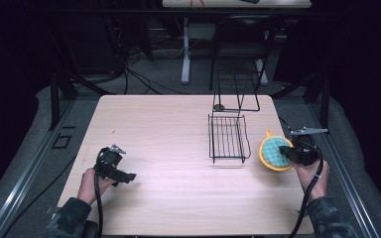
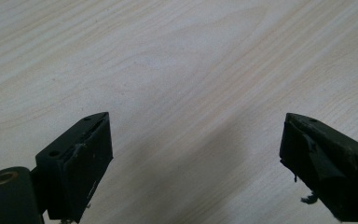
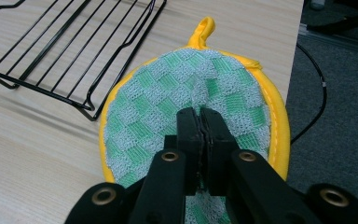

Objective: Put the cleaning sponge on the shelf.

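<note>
Though gripper-pinched [image 3: 200, 122], potholder [image 3: 168, 93] loop away.

High view: above, facing forward-down, far. Gripper views: close over table [image 1: 168, 148]; right shares rack [image 3: 70, 51].

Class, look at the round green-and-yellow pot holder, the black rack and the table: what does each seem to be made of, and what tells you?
Pot holder: apparently woven or terry cloth, matte, with a looped checked texture and stitched yellow binding. Rack: thin black wire, probably coated metal, slightly glossy. Table: pale wood-grain surface, smooth; possibly laminate rather than solid wood.
</note>
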Action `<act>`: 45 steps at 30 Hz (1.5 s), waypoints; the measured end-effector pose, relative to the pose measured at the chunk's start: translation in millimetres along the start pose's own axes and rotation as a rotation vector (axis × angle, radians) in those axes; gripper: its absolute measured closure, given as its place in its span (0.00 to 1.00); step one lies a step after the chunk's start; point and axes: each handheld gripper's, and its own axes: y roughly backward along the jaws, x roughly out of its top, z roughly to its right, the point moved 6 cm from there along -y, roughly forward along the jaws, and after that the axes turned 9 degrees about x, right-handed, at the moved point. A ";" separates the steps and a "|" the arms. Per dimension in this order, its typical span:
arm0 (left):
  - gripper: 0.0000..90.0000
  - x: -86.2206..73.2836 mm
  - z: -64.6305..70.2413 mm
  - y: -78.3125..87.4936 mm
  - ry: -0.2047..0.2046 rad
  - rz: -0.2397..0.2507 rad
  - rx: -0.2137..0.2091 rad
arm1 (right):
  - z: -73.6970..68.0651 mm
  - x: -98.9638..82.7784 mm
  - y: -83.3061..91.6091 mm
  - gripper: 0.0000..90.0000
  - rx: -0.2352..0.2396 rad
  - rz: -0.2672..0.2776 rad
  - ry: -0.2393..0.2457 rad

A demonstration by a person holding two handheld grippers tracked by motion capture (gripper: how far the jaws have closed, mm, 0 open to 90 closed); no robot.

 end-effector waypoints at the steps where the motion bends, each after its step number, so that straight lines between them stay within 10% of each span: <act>1: 0.10 -0.2 0.1 0.0 -0.001 -0.003 -0.005 | -0.3 0.8 0.8 0.97 0.002 0.006 -0.002; 45: 0.09 0.3 2.4 -1.9 -0.007 -0.007 -0.018 | -38.7 39.9 2.4 0.98 0.060 0.095 0.069</act>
